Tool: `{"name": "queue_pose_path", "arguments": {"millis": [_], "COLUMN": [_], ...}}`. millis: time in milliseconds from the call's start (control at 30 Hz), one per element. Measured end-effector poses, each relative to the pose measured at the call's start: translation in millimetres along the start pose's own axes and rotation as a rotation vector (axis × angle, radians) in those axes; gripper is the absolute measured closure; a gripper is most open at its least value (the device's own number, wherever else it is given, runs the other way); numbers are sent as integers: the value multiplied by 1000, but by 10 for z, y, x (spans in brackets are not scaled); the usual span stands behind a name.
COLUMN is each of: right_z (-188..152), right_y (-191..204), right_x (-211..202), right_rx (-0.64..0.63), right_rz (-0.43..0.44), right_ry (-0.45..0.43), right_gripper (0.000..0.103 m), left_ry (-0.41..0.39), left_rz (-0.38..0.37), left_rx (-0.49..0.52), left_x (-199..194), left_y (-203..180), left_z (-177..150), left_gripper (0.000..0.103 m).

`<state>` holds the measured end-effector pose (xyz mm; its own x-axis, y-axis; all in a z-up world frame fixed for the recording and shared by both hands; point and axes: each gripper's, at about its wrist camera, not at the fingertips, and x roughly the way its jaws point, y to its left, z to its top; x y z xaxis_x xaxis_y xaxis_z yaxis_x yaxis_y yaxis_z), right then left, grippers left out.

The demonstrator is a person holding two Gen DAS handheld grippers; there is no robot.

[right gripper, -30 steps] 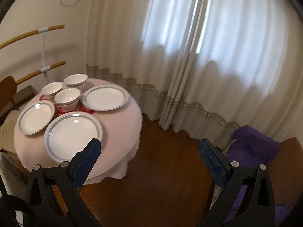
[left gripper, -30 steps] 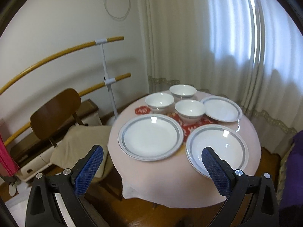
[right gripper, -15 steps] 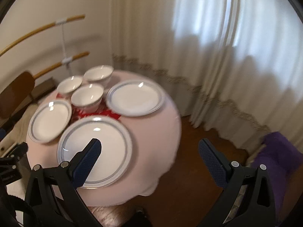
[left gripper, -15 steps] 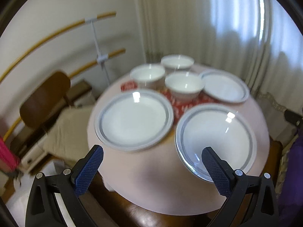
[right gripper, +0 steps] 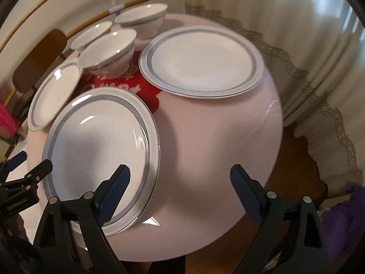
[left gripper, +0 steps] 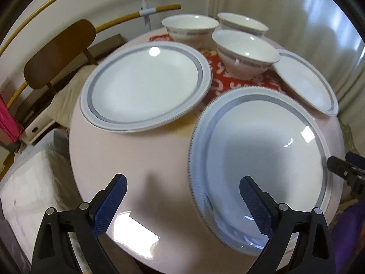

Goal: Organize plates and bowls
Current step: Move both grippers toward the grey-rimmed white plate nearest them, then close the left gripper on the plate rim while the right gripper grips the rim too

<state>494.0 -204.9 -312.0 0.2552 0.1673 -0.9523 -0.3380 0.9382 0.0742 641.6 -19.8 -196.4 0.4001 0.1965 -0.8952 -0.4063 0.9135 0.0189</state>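
Both grippers have been brought in close over the bench [left gripper: 159, 150], jaws wide and empty, so the nearest plate [left gripper: 257, 159] now lies under the left gripper [left gripper: 182, 202] and right gripper [right gripper: 180, 193], ready for stacking.

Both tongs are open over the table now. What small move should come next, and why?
Probably lower the left tongs toward the near plate's left rim. They are open and hold nothing, and their right finger already sits over that plate. The right tongs are open too. Three plates and three bowls all lie apart, unstacked.
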Motion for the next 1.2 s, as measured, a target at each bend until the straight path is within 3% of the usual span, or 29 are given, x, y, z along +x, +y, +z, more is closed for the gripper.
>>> {"name": "queue_pose_path", "arguments": {"millis": [67,300,400,467,600,633,733,867,1200], "right_z": [17,52,100,135,198,208,232,249,281], "right_y": [-35,-165,-220,-220,-193,-181,-110,-82,-203], "right_x": [83,178,164,170,199,205,239,295,396], "right_rx": [-15,-9,-3,-3,-12,-14,-33,-17,54], "right_rz": [22,139,191,219,258,276,311,366,467], "right_ry": [27,57,53,52,58,62,72,84,93], "right_gripper": [21,22,27,38,44,49,56,74,82], "left_ry": [22,58,62,66,61,60,57,52,47], "left_rz": [2,5,3,-9,-18,-28,-52,-90,-148], "left_rx": [-5,-56,-79,-97,-99,-97,-95,-100,-114], "left_x": [104,260,317,357,388,392,390,404,379], "left_y": [-76,-92,-84,-58,-47,-59,-69,-31,54], "left_z": [10,3,32,59,95,108,112,104,96], "left_gripper": [12,17,18,22,33,38,41,46,66]}}
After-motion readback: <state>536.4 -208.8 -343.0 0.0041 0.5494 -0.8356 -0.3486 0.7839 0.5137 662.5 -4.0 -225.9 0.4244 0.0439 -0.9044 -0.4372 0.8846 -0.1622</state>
